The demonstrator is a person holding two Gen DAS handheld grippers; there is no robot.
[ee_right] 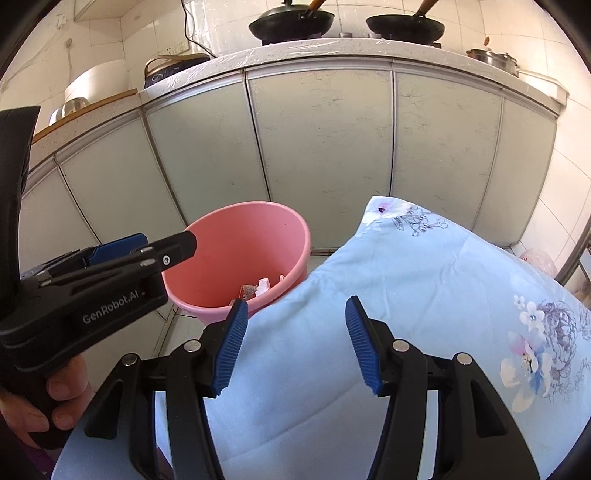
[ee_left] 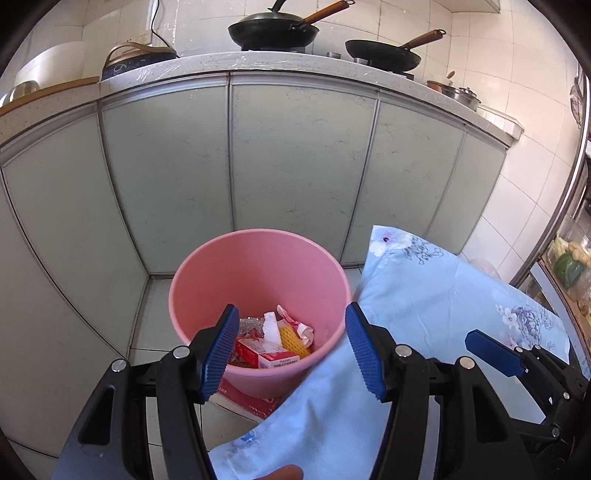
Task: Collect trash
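A pink bucket (ee_left: pixel 258 273) stands on the floor in front of the kitchen cabinets and holds trash: a red and white box (ee_left: pixel 266 354), a yellow piece (ee_left: pixel 293 341), crumpled wrappers (ee_left: pixel 295 325) and a white scrap (ee_left: pixel 271 326). My left gripper (ee_left: pixel 291 350) is open and empty, just above the bucket's near rim. The bucket also shows in the right wrist view (ee_right: pixel 240 254), ahead to the left. My right gripper (ee_right: pixel 293 347) is open and empty over a light blue floral cloth (ee_right: pixel 424 295). The left gripper's body (ee_right: pixel 92 291) is at the left there.
Pale green cabinet doors (ee_left: pixel 295 155) stand behind the bucket under a counter (ee_left: pixel 258 62) with two woks (ee_left: pixel 273 31). A red flat thing (ee_left: pixel 251 400) lies under the bucket. The blue cloth (ee_left: pixel 443 295) covers a surface to the right. Shelves with food (ee_left: pixel 569 262) at far right.
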